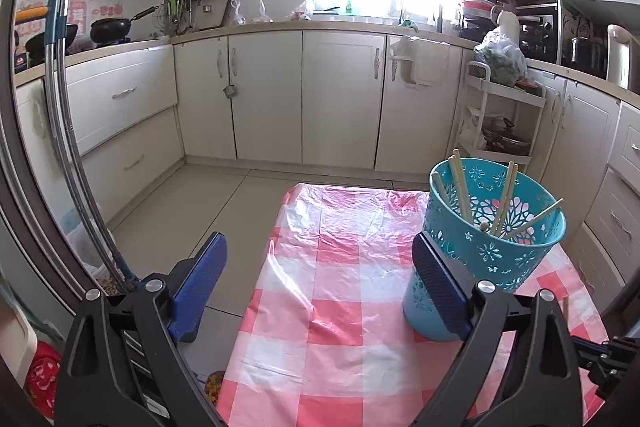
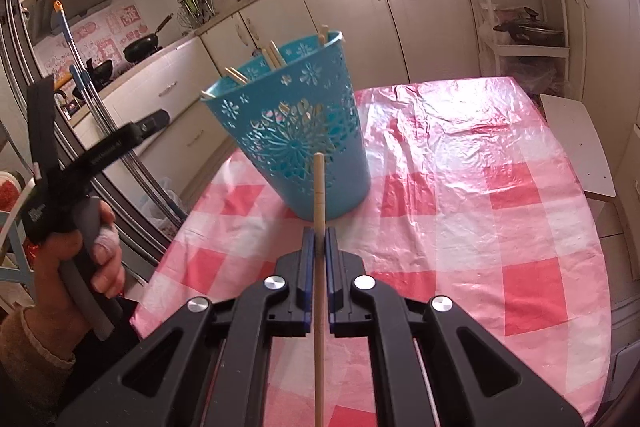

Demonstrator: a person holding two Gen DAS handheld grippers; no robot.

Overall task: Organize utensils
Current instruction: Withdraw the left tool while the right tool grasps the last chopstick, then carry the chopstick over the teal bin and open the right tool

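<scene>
Blue basket (image 2: 296, 131) on worktop (image 2: 460, 187) holds several chopsticks (image 1: 460, 187). Right gripper (image 2: 319, 247) jaws clamp one chopstick (image 2: 319, 187); left gripper (image 1: 320, 279) jaws wide, empty.

Turquoise plastic basket (image 2: 296, 131), round, tapering to the base, walls pierced with flower cut-outs. Stands upright on the pink-and-white checked table cover, near its left edge in the right wrist view.

Inside: pale wooden chopsticks (image 1: 460, 187), leaning at different angles against the rim, tips above it (five or so; count uncertain through the cut-outs).

One more chopstick (image 2: 319, 211), same pale wood, is clamped between two blue pads, pointing up toward the basket's near wall, tip short of it.
</scene>
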